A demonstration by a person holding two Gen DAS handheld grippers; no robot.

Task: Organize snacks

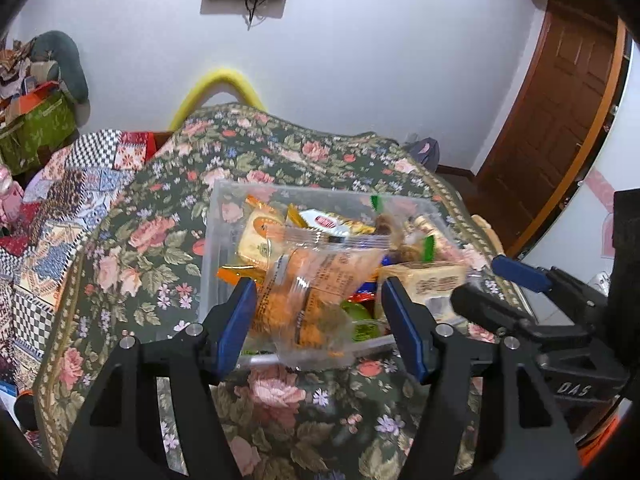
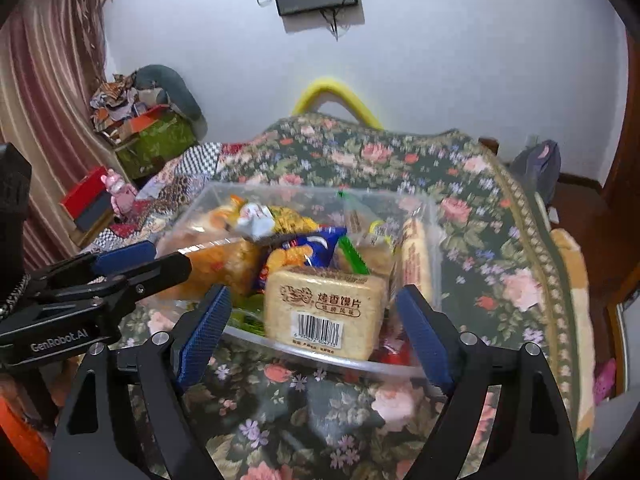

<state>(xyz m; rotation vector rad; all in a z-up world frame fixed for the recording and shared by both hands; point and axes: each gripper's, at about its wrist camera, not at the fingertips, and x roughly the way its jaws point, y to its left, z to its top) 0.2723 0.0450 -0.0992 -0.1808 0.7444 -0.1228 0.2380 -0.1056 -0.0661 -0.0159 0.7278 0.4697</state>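
Observation:
A clear plastic bin (image 1: 212, 216) full of snack packs sits on a floral cloth; it also shows in the right wrist view (image 2: 434, 248). My left gripper (image 1: 318, 300) is open over the bin's near edge, with a clear bag of orange snacks (image 1: 316, 288) between its fingers, blurred, not pinched. My right gripper (image 2: 314, 304) is open at the bin's near edge, and a tan biscuit pack with a barcode (image 2: 324, 312) lies in the bin between its fingers, untouched. The same pack shows in the left wrist view (image 1: 428, 280). Each gripper shows in the other's view, the right gripper (image 1: 492, 284) and the left gripper (image 2: 148, 262).
The floral cloth (image 1: 168, 240) covers a table or bed. A patchwork blanket (image 1: 60, 208) lies to the left. A green box (image 2: 156, 140) and clutter stand at the back left. A wooden door (image 1: 560, 120) is at the right. A yellow tube (image 1: 218, 88) arches behind.

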